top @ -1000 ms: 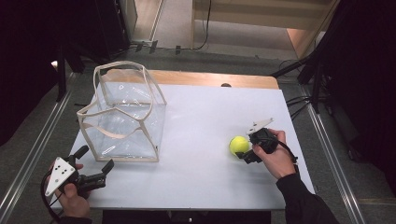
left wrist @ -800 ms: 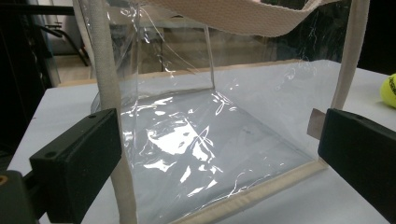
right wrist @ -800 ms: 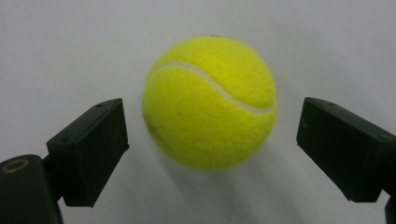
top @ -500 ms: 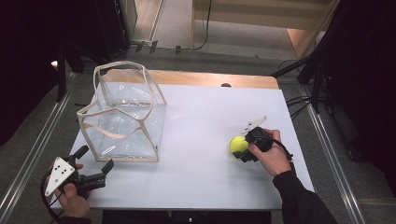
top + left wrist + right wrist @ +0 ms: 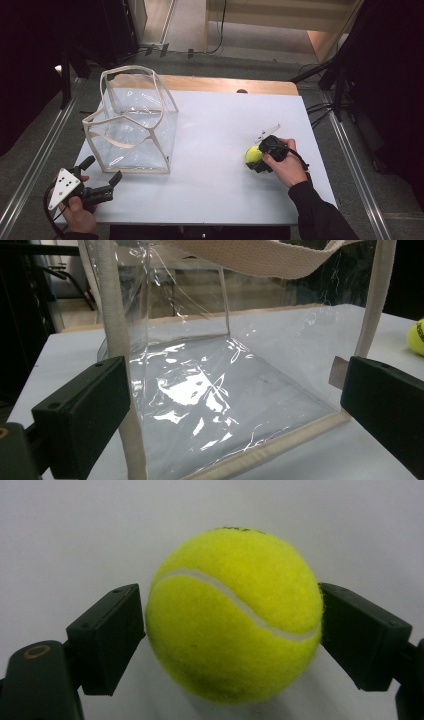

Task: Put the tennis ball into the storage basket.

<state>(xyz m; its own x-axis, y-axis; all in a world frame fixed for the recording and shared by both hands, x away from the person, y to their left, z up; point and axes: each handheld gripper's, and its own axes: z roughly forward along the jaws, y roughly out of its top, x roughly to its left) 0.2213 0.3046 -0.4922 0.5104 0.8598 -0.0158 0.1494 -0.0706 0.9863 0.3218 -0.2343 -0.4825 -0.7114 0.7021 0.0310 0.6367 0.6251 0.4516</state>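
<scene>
The right gripper (image 5: 232,630) has just been closing and is now pinching the ball (image 5: 234,614); the round ball may be slipping out when lifting, while the left gripper (image 5: 235,405) is waiting open before the bag (image 5: 220,380)

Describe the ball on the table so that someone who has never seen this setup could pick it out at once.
Start at the white table and go to its right side, well away from the clear plastic bag on the left. There the tennis ball sits between the jaws of the right gripper, which have just been closing and now touch its sides. It is the one bright yellow-green, fuzzy round thing, with a curved white seam.
</scene>
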